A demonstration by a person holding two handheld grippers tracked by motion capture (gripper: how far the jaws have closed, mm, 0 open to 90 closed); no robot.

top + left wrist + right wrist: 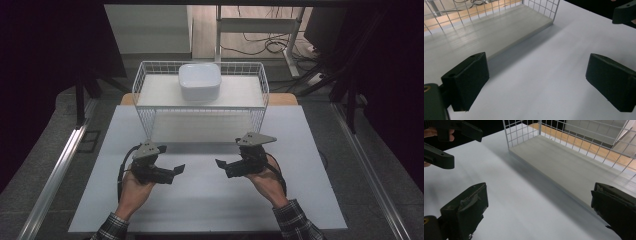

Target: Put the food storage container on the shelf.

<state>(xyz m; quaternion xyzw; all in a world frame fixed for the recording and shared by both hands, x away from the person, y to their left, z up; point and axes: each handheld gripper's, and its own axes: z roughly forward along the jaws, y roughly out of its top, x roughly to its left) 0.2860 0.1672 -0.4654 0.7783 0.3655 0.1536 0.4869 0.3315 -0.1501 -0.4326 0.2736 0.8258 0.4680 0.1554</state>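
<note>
White bowl [200, 81] sits on top of the wire rack [150, 120] at the surface's far edge, untouched, while left claw [176, 170] and right claw [221, 164] hover released and empty near the front edge, so everything remains.

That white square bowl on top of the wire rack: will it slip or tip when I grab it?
The white bowl looks smooth and glossy, so its rim may be slippery. Its low, wide shape suggests it should not tip easily. It sits on the wire rack's upper shelf, so a push might slide it toward the edge.
</note>
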